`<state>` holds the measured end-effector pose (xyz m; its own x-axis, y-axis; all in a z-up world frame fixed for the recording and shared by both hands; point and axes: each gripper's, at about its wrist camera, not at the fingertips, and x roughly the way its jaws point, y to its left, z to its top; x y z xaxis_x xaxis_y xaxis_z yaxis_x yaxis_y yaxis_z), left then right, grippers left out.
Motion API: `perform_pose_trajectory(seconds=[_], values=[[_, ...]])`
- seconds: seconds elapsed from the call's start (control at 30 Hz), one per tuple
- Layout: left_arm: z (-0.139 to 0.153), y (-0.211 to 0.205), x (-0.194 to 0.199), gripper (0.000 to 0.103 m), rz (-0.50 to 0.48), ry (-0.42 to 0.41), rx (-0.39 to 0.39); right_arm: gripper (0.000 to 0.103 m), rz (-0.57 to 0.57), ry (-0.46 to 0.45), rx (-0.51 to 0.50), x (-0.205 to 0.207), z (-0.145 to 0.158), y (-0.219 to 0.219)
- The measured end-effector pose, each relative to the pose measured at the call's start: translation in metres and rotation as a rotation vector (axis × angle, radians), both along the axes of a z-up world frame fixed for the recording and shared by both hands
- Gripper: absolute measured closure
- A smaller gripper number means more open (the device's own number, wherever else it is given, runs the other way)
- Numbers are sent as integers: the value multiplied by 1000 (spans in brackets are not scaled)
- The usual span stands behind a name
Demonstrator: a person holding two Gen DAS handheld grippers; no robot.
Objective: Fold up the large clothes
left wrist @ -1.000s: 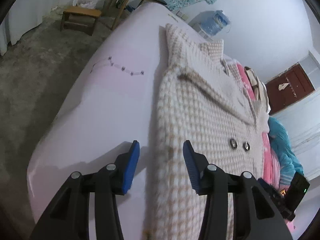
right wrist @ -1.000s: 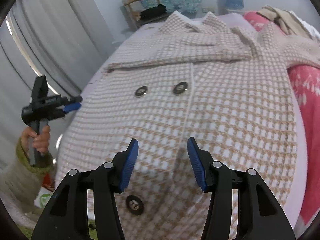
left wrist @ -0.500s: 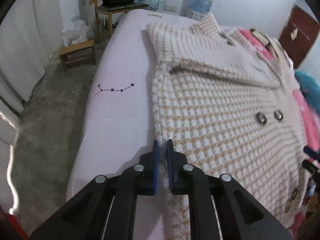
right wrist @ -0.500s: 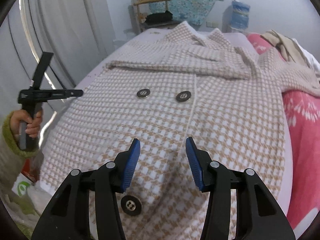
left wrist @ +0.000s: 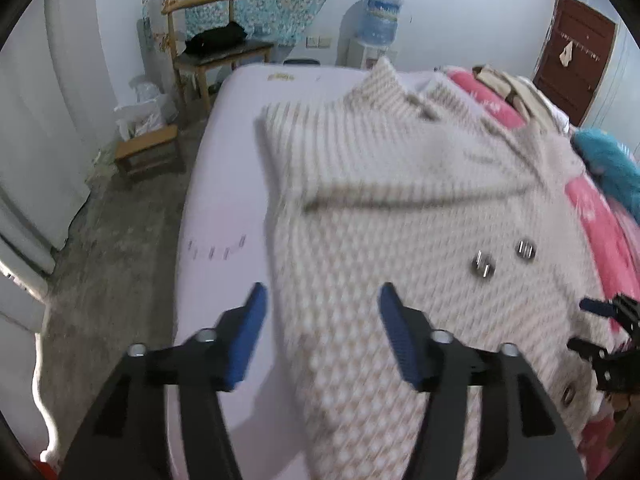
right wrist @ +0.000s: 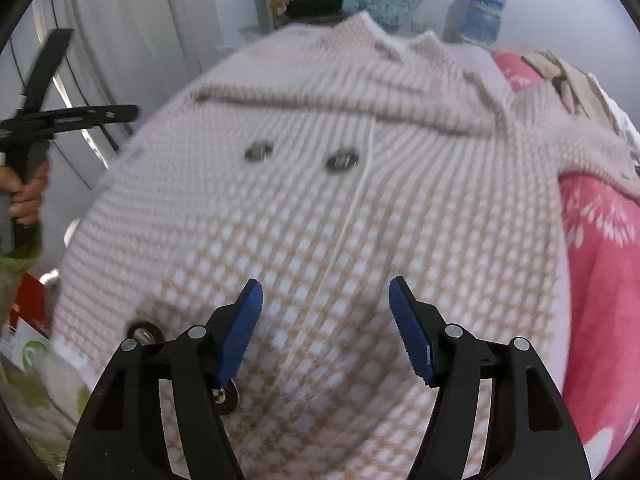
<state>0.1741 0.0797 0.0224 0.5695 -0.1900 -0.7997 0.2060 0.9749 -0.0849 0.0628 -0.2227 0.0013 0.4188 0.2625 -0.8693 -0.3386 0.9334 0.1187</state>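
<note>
Reopened from its pinch, left hand-held gripper (left wrist: 320,336) gapes empty over the coat (left wrist: 400,240) edge — right hand-held gripper (right wrist: 326,328) wide too, mid-hem.

A checked coat (left wrist: 400,216) is spread on the bed (left wrist: 224,184); the left gripper (left wrist: 320,332) is held spread wide above the coat's left edge.
</note>
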Motion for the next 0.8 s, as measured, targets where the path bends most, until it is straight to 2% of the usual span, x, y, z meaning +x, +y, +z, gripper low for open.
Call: perform_pose_trajectory(seconds=[0.1,0.17,0.3,0.43,0.57,0.63,0.8], values=[[13,-15,30,31,-7,-18,-20,33,-47,-26,55,25,21,-28],[17,-28,54,27,-7,-25,-19,30,-121,-42,68,47,31,-56],[15,-51,100,25,-1,-32,-16,29,-288,-41,87,89,37,-117],[0,-73,148,25,23,-30,-15,29,-501,-6,122,139,28,-199],[-23,-90,178,25,28,0,11,29,-725,20,159,178,16,-288],[-33,-95,188,25,25,8,23,29,-833,22,181,193,9,-332],[-56,-99,203,25,21,36,40,30,-1031,35,231,216,-11,-410]])
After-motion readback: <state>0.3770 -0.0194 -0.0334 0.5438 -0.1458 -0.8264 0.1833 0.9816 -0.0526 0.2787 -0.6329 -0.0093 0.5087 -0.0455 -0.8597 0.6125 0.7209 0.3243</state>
